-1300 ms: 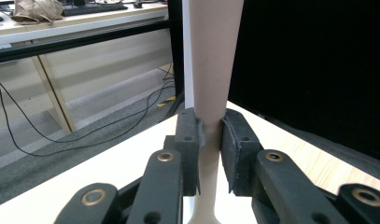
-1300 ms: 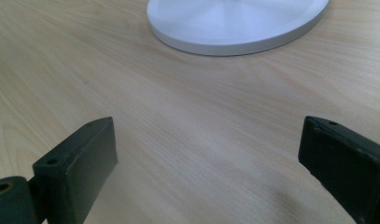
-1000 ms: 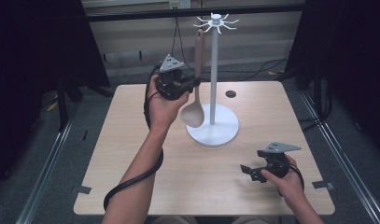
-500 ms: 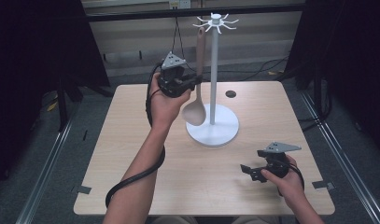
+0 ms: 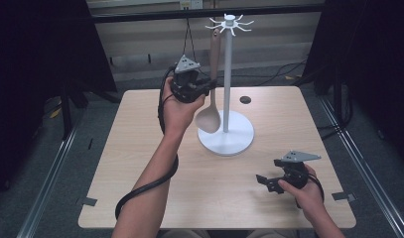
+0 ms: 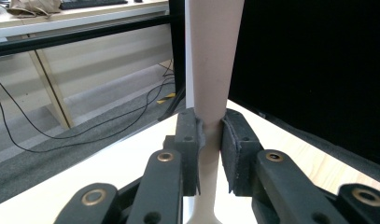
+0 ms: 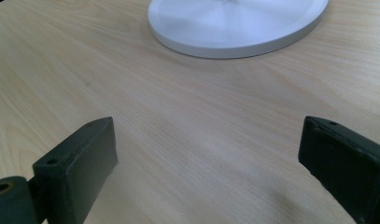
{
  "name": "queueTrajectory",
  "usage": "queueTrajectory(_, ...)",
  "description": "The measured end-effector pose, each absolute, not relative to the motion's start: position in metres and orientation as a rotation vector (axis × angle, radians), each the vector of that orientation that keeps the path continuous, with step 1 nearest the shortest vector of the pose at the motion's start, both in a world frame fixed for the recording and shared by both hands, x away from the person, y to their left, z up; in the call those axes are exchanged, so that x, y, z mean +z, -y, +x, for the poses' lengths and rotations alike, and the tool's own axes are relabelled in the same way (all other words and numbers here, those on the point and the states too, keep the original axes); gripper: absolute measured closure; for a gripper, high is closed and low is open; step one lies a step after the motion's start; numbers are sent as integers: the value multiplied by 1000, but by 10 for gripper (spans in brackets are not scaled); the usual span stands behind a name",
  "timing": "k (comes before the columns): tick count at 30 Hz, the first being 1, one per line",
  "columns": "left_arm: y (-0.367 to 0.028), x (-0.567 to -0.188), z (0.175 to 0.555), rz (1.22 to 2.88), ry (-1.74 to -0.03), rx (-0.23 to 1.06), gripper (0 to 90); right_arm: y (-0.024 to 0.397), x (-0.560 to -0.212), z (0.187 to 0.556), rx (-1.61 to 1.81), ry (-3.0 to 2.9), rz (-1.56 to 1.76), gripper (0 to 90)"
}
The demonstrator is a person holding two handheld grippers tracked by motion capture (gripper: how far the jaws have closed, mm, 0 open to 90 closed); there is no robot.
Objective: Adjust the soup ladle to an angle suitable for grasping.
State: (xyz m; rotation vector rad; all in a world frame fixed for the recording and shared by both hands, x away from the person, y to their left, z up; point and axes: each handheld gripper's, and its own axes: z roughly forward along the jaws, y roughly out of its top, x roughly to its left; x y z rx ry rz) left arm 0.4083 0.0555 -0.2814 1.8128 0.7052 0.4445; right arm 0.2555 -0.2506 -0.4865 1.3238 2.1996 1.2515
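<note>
Nothing much has moved since the earlier frames: we see both hands where they were, and the spoon hangs at the same spot beside the stand's pole.

We see the left gripper [image 5: 205, 89] raised above the far left part of the table [image 5: 140, 168], its jaws pressed on the handle of the wooden spoon [image 5: 212, 99]. In the left gripper view the two black pads [image 6: 190, 140] clamp the pale handle [image 6: 211, 70] from both sides, and the handle runs upright between them. From the high view we find the spoon hanging nearly upright, its bowl at the bottom, just above the round base and just left of the pole of the white stand [image 5: 228, 99]. The top of the handle reaches the ring of hooks at the stand's head; we cannot tell whether it hangs on a hook or only sits against one.

We see the right gripper [image 5: 266, 182] low over the near right part of the table, well apart from the stand. In the right gripper view its jaws are spread wide with bare wood between them, and the stand's base [image 7: 234, 23] lies ahead of them. A cable loops around the left forearm [image 5: 150, 183].
</note>
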Motion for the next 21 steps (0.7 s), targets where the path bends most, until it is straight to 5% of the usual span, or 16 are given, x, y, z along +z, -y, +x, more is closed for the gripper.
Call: queueTrajectory(21,-49,-289,411,1781,-713,466,778,252,-487,256,1255,-2201,1321,41)
